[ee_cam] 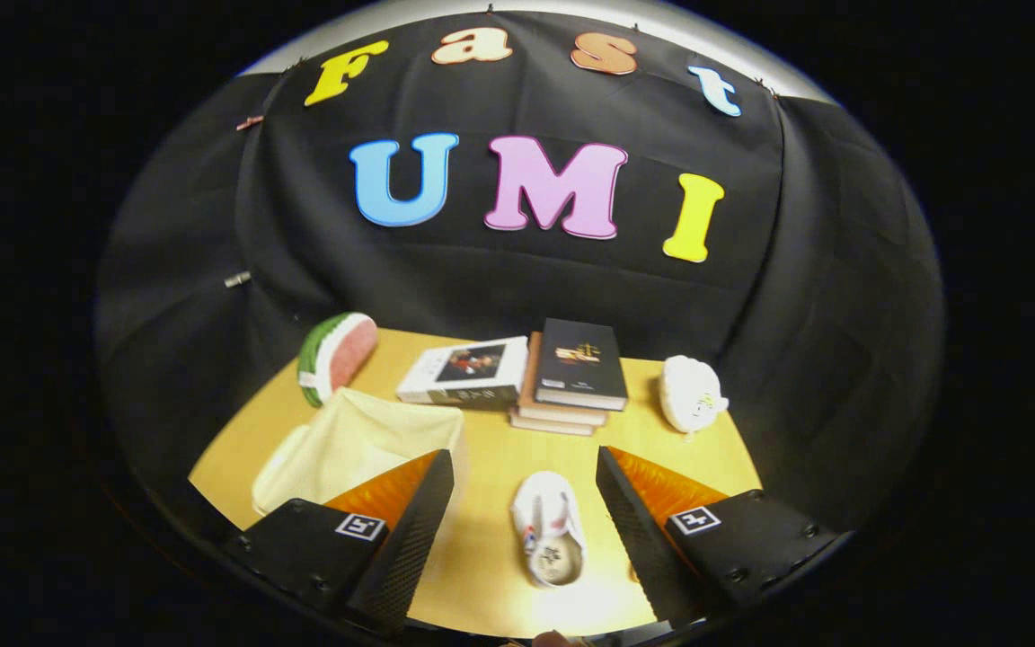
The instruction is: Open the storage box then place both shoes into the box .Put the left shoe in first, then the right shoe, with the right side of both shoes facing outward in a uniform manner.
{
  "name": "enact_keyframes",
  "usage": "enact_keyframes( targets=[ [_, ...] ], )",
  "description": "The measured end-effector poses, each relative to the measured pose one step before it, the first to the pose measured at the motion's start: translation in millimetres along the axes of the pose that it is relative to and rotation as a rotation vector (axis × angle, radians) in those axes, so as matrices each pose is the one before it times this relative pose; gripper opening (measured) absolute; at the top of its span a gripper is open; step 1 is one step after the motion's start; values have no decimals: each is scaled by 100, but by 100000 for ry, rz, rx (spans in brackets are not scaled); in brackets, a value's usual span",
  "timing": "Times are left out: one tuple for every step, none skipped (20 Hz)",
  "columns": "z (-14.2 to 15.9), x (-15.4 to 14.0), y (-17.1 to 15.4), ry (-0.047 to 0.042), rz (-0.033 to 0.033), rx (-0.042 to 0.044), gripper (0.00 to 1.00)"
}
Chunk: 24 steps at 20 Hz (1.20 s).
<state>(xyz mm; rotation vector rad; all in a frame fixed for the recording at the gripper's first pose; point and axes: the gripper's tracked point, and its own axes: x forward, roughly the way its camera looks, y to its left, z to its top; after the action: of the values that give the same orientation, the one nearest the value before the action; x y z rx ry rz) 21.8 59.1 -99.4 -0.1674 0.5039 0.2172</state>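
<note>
Yellow surface (pixel 490 449) carries one small shoe (pixel 549 530) between the wide-apart jaws of the gripper (pixel 525 512); lower squarely, pinching its sides, I'd judge.

Evenly lit from above; table (pixel 490 449) bright, with mild glare near the shoe (pixel 549 530). Booth cloth dark, folds faintly visible. Soft, short shadows under the books (pixel 562 377). Strong fisheye bending toward the rim. Slight softness on the wide-apart fingers (pixel 410 530); centre sharp.
</note>
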Motion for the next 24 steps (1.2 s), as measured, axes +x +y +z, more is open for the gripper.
enact_keyframes(
  targets=[
    [-1278, 198, -1000, 2302, -1762, -690, 99],
    [-1408, 465, -1050, 3396, -1197, 442, 99],
    [-1399, 547, -727, 2951, -561, 761, 98],
    [-1116, 476, -581, 3059, -139, 798, 98],
    [-1097, 757, -507, 2745, 93, -8, 98],
    [-1049, 762, -413, 3138, 368, -759, 98],
    [-1253, 840, -241, 3286, 980, -1225, 98],
    [-1133, 899, -214, 3575, 674, -1771, 98],
    [-1082, 988, -353, 3491, 668, -1725, 98],
    [-974, 1055, -198, 3043, 1163, -1371, 98],
    [-921, 1120, -156, 2754, 438, -1482, 98],
    [-825, 1126, -360, 2716, -103, -905, 98],
    [-690, 1241, -197, 2364, 428, -457, 98],
    [-527, 1108, 69, 2242, 1024, -29, 98],
    [-445, 1088, 4, 2014, 1130, -282, 98],
    [-356, 1030, -84, 2002, 633, -872, 98],
    [-69, 1151, -133, 1462, 637, -760, 99],
    [-134, 975, -44, 1135, 738, -494, 99],
    [-17, 865, 33, 1124, 643, -90, 99],
    [156, 762, 153, 602, 1096, 581, 99],
    [220, 609, 224, 202, 1366, 1242, 99],
    [292, 634, 495, -181, 2192, 1872, 98],
    [209, 630, 396, 552, 1538, 1581, 96],
    [-190, 641, 193, 917, 1300, 1518, 93]
  ],
)
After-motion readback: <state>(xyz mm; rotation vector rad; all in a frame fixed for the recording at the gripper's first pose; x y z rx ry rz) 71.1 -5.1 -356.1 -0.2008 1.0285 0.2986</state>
